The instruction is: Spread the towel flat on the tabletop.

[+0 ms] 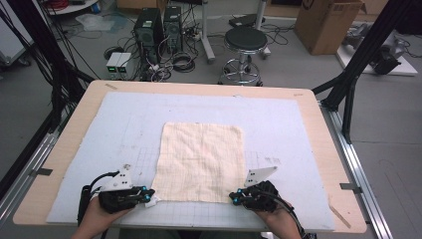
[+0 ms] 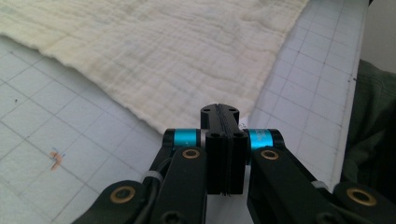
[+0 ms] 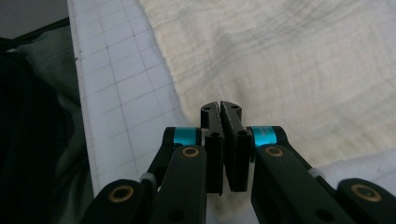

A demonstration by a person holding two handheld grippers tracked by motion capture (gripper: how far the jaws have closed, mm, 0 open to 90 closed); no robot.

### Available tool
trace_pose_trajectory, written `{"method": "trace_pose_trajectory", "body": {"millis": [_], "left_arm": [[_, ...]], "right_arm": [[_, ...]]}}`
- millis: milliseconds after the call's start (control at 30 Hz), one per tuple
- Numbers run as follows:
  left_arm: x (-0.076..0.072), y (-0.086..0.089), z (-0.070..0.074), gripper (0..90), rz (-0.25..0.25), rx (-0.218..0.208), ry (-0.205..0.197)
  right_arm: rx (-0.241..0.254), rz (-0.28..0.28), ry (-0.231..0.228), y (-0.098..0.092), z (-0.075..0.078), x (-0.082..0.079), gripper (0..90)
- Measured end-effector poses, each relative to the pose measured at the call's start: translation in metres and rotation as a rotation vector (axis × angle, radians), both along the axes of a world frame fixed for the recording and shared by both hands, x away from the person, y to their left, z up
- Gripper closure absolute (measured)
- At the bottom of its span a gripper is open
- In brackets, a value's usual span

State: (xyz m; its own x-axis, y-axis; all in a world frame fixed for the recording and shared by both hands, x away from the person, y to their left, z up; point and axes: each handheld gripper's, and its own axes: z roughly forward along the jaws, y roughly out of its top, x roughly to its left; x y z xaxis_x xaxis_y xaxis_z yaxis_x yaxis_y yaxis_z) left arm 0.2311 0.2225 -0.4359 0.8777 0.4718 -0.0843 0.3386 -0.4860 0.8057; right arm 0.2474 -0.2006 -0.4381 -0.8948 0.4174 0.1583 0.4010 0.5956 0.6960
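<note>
At the near edge of the square cream muslin cloth (image 1: 201, 162), left gripper (image 1: 149, 195) and right gripper (image 1: 234, 197) pinch its two near corners shut, the fabric stretching away toward the far side.

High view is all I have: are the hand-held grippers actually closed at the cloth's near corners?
Observer: The left hand-held gripper has its jaws shut. The corner of the cloth runs up to the tips, but I cannot confirm a pinch.
Operator: And the right one?
Observer: The right hand-held gripper is shut on the cloth's edge, with fabric showing in the slit between the jaws.
Operator: Anything else near the left one?
Observer: A small orange mark lies on the grid mat, apart from the cloth.
</note>
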Motion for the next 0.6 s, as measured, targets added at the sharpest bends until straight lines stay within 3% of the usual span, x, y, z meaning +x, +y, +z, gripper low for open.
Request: {"method": "trace_pose_trajectory", "body": {"millis": [233,600], "left_arm": [[-0.011,0.007,0.005,89.2,0.001,-0.019,-0.018],[-0.025,0.009,0.008,89.2,-0.034,-0.030,-0.019]], "right_arm": [[0.027,-0.005,0.000,-0.003,0.002,-0.004,88.2],[0.018,0.005,0.002,-0.001,0.003,-0.013,87.9]]}}
